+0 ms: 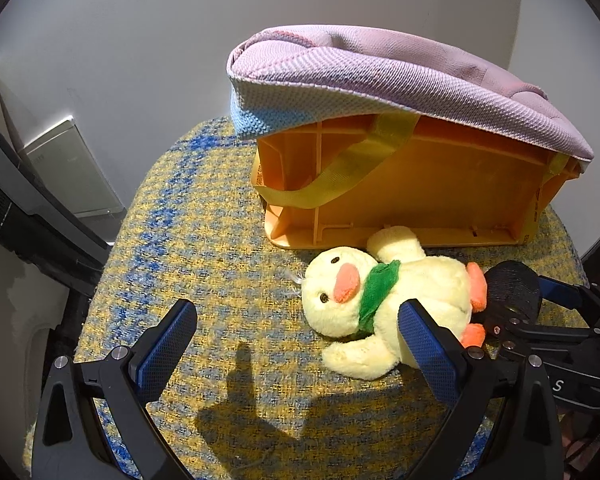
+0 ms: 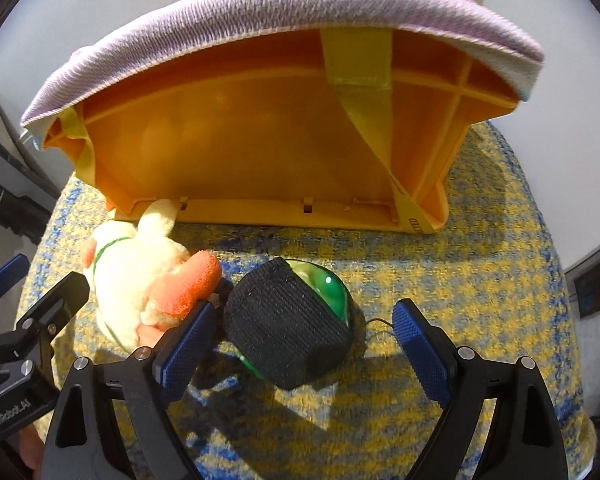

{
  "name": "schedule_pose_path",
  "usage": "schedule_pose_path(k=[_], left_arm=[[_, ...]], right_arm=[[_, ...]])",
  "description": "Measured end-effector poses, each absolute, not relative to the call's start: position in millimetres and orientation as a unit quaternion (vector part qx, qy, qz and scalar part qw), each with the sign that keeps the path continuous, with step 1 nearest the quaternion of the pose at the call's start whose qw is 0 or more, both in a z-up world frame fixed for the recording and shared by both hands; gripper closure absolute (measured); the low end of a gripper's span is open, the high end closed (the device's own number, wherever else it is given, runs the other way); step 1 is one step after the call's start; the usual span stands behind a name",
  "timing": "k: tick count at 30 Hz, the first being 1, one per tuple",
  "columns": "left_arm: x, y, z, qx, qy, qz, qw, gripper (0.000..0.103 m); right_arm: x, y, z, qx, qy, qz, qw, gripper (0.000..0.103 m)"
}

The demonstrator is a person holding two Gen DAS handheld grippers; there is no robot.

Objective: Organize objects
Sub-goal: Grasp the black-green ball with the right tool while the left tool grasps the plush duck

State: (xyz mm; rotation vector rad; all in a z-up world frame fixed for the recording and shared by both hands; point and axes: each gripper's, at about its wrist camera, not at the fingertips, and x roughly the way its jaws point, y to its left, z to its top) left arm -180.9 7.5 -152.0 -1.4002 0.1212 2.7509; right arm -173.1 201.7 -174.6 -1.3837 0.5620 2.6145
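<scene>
A yellow plush duck (image 1: 388, 300) with a green scarf and orange beak lies on its back on the woven cloth, just in front of the orange crate (image 1: 420, 188). My left gripper (image 1: 300, 344) is open, and its right finger overlaps the duck's belly. To the right of the duck's (image 2: 140, 280) feet sits a green ball in a black mesh cover (image 2: 292, 328). It lies between the fingers of my open right gripper (image 2: 304, 352), and neither pad presses on it. The crate (image 2: 260, 140) lies on its side with a pink-purple fabric bag (image 2: 260, 20) draped over it.
Everything rests on a round table under a yellow, blue and grey cloth (image 1: 204, 240). The bag's yellow strap (image 1: 340, 172) hangs across the crate. A white wall is behind, and dark furniture (image 1: 28, 208) stands at the left past the table's edge.
</scene>
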Motion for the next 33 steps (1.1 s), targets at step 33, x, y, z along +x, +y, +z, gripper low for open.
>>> schedule_pose_path(k=[33], left_arm=[[-160,76,-151,-0.451,0.043,0.889,0.065,0.001]], right_arm=[[-110,241,-164,-0.432,0.227,0.868,0.093,0.041]])
